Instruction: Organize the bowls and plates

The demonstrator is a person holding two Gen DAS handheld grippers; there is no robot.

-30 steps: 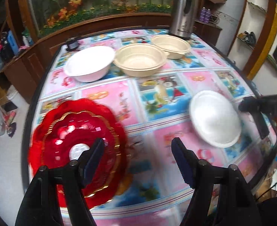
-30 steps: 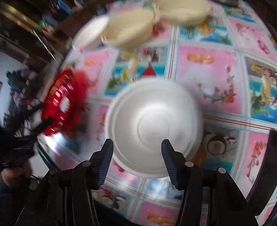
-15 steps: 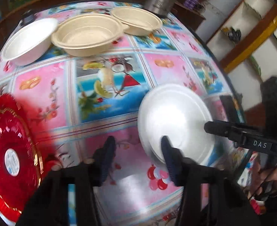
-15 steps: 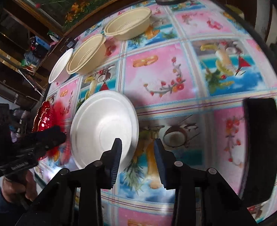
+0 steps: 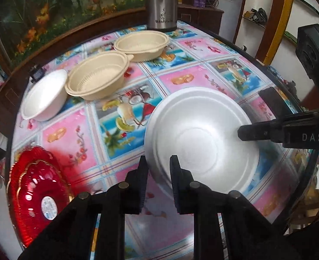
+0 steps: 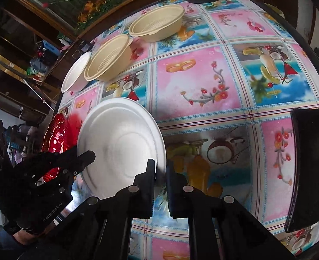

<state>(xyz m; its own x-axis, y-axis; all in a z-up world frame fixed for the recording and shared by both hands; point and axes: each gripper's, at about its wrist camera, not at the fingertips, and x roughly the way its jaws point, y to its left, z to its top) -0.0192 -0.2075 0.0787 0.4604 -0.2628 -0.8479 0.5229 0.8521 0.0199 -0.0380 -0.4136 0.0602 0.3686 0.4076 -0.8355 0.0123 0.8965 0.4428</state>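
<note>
A white foam bowl [image 5: 200, 138] sits on the patterned table; it also shows in the right wrist view [image 6: 120, 138]. My left gripper [image 5: 158, 166] is shut on its near-left rim. My right gripper [image 6: 160, 171] is shut on its opposite rim, and it enters the left wrist view from the right [image 5: 246, 133]. A red plate [image 5: 35, 195] lies at the front left. Another white bowl [image 5: 44, 95] and two beige bowls [image 5: 96, 75] [image 5: 142, 43] stand in a row at the back.
A steel thermos [image 5: 162, 2] stands at the table's far edge behind the beige bowls. A black phone [image 6: 307, 166] lies at the right of the table. The table edge [image 5: 289, 82] curves close on the right.
Both grippers have closed in on the white foam bowl and shut on its opposite rims. The left gripper swung right, away from the red plate.
</note>
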